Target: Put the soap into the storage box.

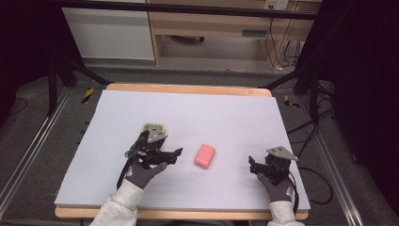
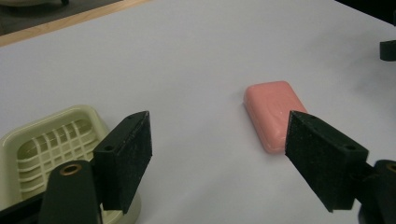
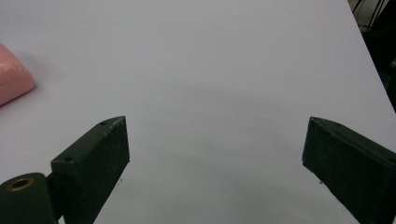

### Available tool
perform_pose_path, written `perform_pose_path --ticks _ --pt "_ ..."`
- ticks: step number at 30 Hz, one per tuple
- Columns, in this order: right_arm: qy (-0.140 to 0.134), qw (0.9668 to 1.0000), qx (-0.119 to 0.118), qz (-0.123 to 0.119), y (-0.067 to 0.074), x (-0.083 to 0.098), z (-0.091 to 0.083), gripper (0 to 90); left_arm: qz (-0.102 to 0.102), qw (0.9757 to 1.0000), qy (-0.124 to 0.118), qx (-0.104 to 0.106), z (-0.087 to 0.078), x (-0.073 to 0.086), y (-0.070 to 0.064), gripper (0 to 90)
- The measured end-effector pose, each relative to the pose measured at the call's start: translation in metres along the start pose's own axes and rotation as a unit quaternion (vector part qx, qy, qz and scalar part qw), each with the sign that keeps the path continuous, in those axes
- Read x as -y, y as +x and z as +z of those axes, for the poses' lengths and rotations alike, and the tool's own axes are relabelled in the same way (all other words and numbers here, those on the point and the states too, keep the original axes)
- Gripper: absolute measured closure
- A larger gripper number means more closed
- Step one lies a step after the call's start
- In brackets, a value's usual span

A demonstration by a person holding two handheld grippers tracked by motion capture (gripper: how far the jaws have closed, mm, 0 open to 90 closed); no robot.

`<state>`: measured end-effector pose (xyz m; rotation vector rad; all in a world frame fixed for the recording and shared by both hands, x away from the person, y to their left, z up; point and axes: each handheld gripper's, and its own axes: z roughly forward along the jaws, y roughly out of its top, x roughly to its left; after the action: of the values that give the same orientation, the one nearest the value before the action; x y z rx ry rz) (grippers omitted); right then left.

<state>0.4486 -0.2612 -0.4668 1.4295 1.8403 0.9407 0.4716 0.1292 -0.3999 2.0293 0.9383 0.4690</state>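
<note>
soap (image 1: 205,155): pink bar, lying flat on the white table (image 1: 226,117), bare surface all round it; this is the landmark.
dish (image 2: 42,149): cream, slotted, empty; on the far side of the left gripper from the soap, apart from the soap.
left gripper (image 2: 219,154): jaws spread wide, holding nothing, aimed at the soap from just beside it; in its own view the near end of the soap sits by the right-hand jaw, not centred in the gap.
right gripper (image 3: 215,154): jaws spread wide, empty, over bare table on the soap's other side, well apart from it.
likely job: pick up the soap and set it in the dish.
risk, off-centre: closing as aimed, one jaw would probably meet the soap first and shove or spin it across the smooth table.
risk, slip: the bar has rounded edges and looks slick; a light or high pinch could let it squirt out.
risk, dish: the left gripper sits close to the dish, so a swing back could knock it.
risk, placement: a tilted release could leave the soap on the rim of the dish.
</note>
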Motion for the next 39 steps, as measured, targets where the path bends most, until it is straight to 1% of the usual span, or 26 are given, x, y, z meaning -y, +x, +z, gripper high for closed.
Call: perform_pose_path --ticks 5,24,28,30,39 --pt "0.0 1.0 0.0 0.0 0.0 0.0 0.0 7.7 0.009 0.9999 0.005 0.002 0.006 -0.004 -0.006 22.8" --pt "0.002 1.0 0.001 0.0 0.0 0.0 0.001 7.8 0.018 0.9994 0.023 0.018 0.031 -0.013 -0.025 22.6" --pt "0.002 1.0 0.001 -0.001 0.0 0.0 0.001 7.8 0.025 0.9992 0.026 0.02 0.036 -0.014 -0.029 22.5" --pt "0.002 1.0 0.002 0.0 0.0 0.0 0.001 7.8 0.022 0.9991 0.029 0.023 0.039 -0.015 -0.031 22.5" --pt "0.003 1.0 0.001 0.0 0.0 0.0 0.001 7.8 0.029 0.9985 0.036 0.028 0.054 -0.017 -0.04 22.7"
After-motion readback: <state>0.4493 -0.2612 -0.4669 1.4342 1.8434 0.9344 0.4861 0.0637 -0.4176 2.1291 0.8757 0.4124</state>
